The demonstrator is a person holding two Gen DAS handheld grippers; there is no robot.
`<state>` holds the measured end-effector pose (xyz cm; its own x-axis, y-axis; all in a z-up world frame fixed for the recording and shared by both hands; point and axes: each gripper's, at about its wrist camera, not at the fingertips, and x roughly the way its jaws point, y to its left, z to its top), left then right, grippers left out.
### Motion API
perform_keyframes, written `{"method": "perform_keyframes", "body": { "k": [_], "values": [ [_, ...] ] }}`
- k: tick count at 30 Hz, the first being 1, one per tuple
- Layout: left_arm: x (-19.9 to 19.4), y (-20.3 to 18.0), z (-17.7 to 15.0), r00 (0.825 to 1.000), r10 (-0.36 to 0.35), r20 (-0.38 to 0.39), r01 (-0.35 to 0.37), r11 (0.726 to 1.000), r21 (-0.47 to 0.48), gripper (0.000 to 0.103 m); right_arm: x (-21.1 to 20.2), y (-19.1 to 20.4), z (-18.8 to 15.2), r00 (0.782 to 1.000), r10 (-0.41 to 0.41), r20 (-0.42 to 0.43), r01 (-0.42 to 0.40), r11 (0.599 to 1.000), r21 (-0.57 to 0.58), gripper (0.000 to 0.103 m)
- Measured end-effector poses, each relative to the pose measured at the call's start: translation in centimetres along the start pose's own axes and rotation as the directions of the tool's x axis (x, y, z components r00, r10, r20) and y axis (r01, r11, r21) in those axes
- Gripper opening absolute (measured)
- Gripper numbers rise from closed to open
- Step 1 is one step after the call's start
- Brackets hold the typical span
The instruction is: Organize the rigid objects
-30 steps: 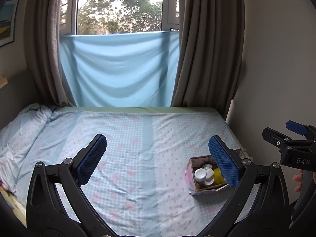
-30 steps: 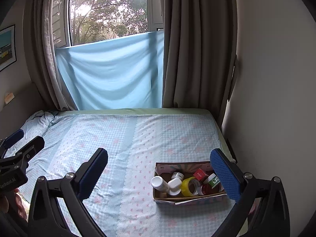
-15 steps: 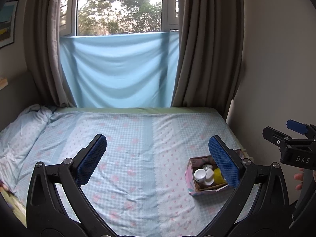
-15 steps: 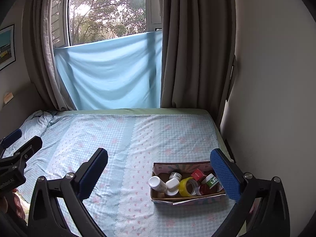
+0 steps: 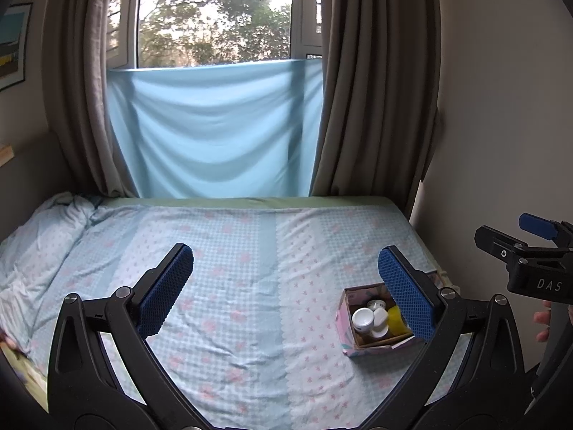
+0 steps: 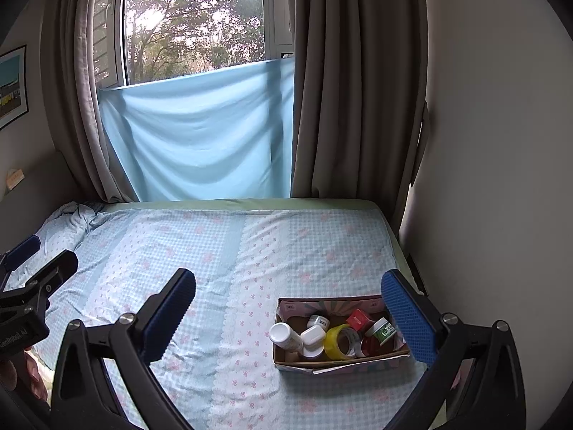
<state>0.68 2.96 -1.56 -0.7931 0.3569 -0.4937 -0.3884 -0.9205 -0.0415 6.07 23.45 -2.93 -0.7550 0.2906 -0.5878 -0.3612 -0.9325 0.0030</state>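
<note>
Cardboard box (image 6: 340,360) of round bottles on checked bedsheet (image 6: 232,251) (both waffle-padded grippers (image 5: 284,279) (image 6: 288,308) wide apart, empty).

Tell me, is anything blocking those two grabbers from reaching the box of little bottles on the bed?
Nothing visible does. The box sits open-topped on the bed, and only bare sheet lies between it and the right gripper or left gripper, both with jaws wide apart.

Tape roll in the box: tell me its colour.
Yellow. The tape roll lies in the cardboard box, clearest in the right wrist view.
</note>
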Motion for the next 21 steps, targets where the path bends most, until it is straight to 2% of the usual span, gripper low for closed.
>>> {"method": "perform_keyframes", "body": {
  "k": [4,7,13,21],
  "values": [
    [0.4,0.1,0.0,1.0,-0.009,-0.006,0.009,1.0,-0.01,0.103,0.1,0.1,0.1,1.0,0.001,-0.001,-0.001,1.0,0.001,0.103],
    [0.2,0.2,0.0,0.999,0.042,0.014,-0.042,0.999,-0.007,0.103,0.2,0.1,0.1,1.0,0.0,-0.004,0.0,1.0,0.002,0.103],
    [0.4,0.6,0.2,0.997,0.076,0.029,-0.075,0.997,-0.014,0.103,1.2,0.5,0.2,1.0,-0.005,-0.023,0.005,1.0,0.006,0.103],
    [2.9,1.1,0.4,0.999,0.046,-0.007,-0.046,0.999,0.014,0.103,3.9,1.6,0.3,0.998,-0.02,-0.066,0.02,1.0,0.004,0.103]
  ]
}}
